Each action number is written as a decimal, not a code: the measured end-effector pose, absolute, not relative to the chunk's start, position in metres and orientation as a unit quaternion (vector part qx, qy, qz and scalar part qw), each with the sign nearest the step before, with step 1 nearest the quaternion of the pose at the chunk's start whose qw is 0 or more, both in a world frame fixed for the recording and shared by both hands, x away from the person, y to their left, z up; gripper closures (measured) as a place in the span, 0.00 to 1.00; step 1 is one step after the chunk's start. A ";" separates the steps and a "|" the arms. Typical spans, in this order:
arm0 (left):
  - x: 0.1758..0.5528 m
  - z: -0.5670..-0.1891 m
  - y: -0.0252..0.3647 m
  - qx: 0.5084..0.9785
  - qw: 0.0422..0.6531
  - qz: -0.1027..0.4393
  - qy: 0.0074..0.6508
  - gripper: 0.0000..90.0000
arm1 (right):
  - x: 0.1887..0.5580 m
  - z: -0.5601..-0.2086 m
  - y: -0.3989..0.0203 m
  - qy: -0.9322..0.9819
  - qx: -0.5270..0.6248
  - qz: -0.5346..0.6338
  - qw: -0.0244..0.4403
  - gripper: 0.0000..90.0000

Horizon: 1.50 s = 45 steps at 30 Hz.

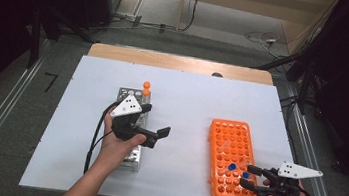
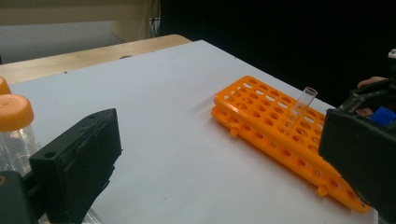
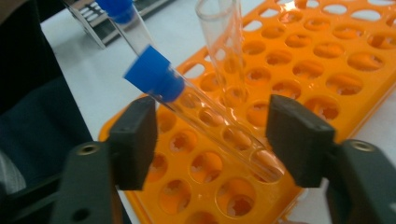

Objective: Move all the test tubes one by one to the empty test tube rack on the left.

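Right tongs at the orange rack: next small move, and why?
Probably close the right tongs a little further onto the blue-capped tube. It leans tilted in the orange rack and lies between the pads, which stand apart from it on both sides. An open tube stands just behind, so close slowly.

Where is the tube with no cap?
The uncapped tube stands tilted in the orange rack on the table's right side, just beyond the blue-capped tubes.
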<state>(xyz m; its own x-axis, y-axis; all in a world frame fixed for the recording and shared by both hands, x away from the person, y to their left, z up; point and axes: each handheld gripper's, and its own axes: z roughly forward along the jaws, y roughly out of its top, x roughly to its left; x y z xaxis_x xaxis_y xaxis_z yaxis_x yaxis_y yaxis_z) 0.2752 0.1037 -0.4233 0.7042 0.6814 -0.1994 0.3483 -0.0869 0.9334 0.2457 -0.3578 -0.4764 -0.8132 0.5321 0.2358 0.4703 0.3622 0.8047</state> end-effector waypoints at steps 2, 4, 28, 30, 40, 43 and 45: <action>0.275 -0.423 0.104 0.723 0.573 0.146 0.357 0.00 | 0.246 -0.478 -0.357 0.826 0.308 0.471 0.035 0.47; 0.276 -0.424 0.104 0.723 0.573 0.145 0.357 0.00 | 0.247 -0.478 -0.359 0.825 0.307 0.473 0.042 0.54; 0.276 -0.425 0.105 0.721 0.571 0.152 0.363 0.00 | 0.243 -0.475 -0.365 0.816 0.277 0.486 0.145 0.83; 0.276 -0.425 0.104 0.721 0.572 0.152 0.362 0.00 | 0.242 -0.473 -0.365 0.812 0.283 0.490 0.147 0.83; 0.275 -0.424 0.102 0.721 0.574 0.151 0.357 0.00 | 0.241 -0.453 -0.371 0.786 0.311 0.519 0.123 0.83; 0.274 -0.423 0.102 0.721 0.575 0.151 0.356 0.00 | 0.238 -0.446 -0.373 0.781 0.311 0.529 0.119 0.83; 0.274 -0.423 0.101 0.722 0.576 0.150 0.354 0.00 | 0.236 -0.441 -0.373 0.776 0.313 0.535 0.116 0.83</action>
<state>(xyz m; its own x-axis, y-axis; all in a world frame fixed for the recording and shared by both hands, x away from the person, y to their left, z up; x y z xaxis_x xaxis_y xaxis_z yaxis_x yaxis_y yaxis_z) 0.2739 0.1011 -0.4226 0.7038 0.6842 -0.1913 0.3386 -0.0864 0.9369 0.2356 -0.3735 -0.4412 -0.7765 0.6108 0.1546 0.3621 0.2318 0.9029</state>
